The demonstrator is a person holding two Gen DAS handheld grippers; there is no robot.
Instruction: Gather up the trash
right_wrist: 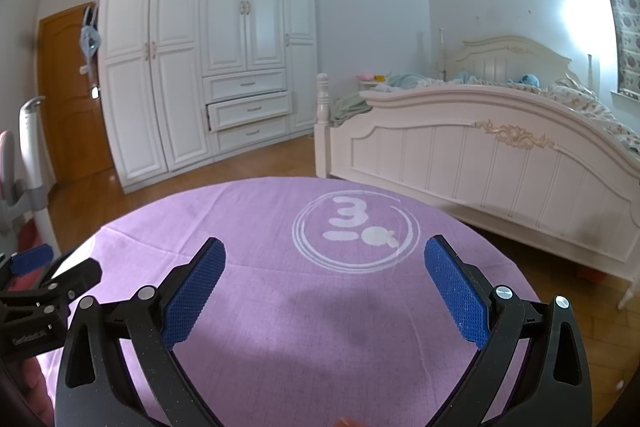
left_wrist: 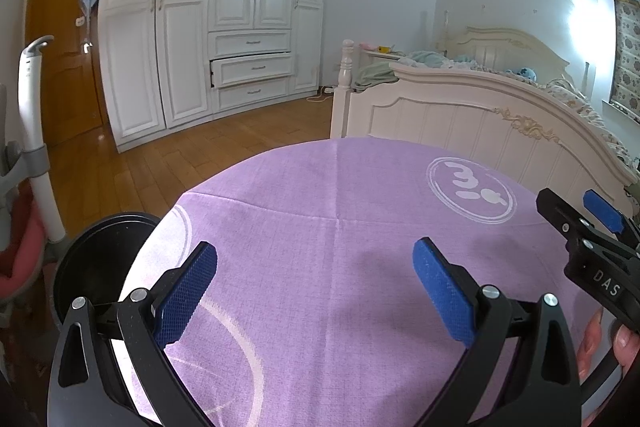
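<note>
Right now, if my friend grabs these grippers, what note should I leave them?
Left gripper: open, empty, over the purple cloth.
Right gripper: open, empty, over the same cloth, near the white logo.
Black bin: beside the table, at its left edge, seen from the left wrist camera.
Trash: none shows on the cloth in either view.
Done: can't tell what went into the bin; its inside is dark.
Left: look around for any trash out of view, then drop it in the bin.

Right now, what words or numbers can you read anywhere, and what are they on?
"3": big white numeral in a ring on the purple tablecloth.
"DAS": white letters on the right gripper, left wrist view.
Pale lettering on the left gripper, right wrist view: too blurred to read.
</note>
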